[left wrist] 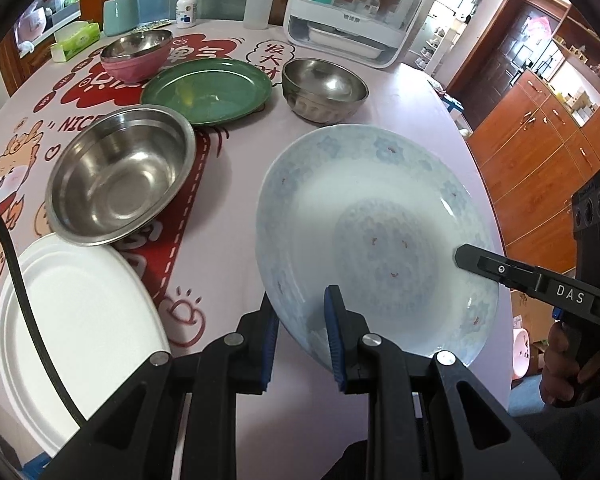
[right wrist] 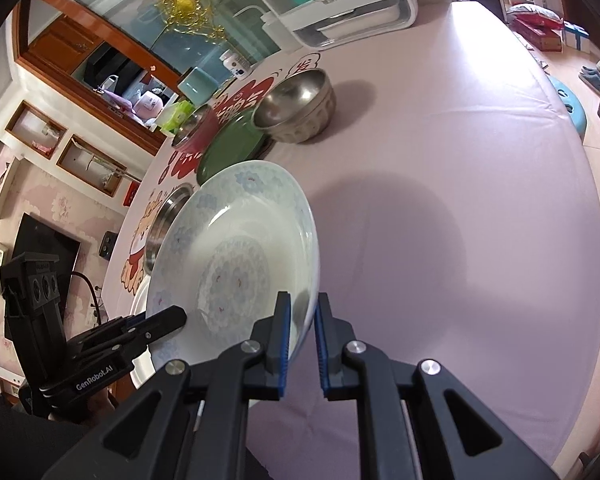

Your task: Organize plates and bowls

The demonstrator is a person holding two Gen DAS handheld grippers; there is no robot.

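The left gripper is clenched on the near rim of a pale blue floral plate, its blue pads on either side of the edge. The right gripper grasps the same plate at its opposite rim, so the plate hangs tilted between the two, lifted clear of the desk with its shadow on the cloth below. A hand holds the right gripper's handle.

The desk is round, under a pale pink cloth printed with red cartoon figures and lettering. On it, left of the plate, sit a white plate and, touching its far edge, a wide steel bowl. Farther back lie a green plate, a deeper steel bowl and a pink bowl with a steel lining. A white dish cabinet, a squeeze bottle and a tissue box stand along the far edge. Orange-brown wooden cupboards line the room.
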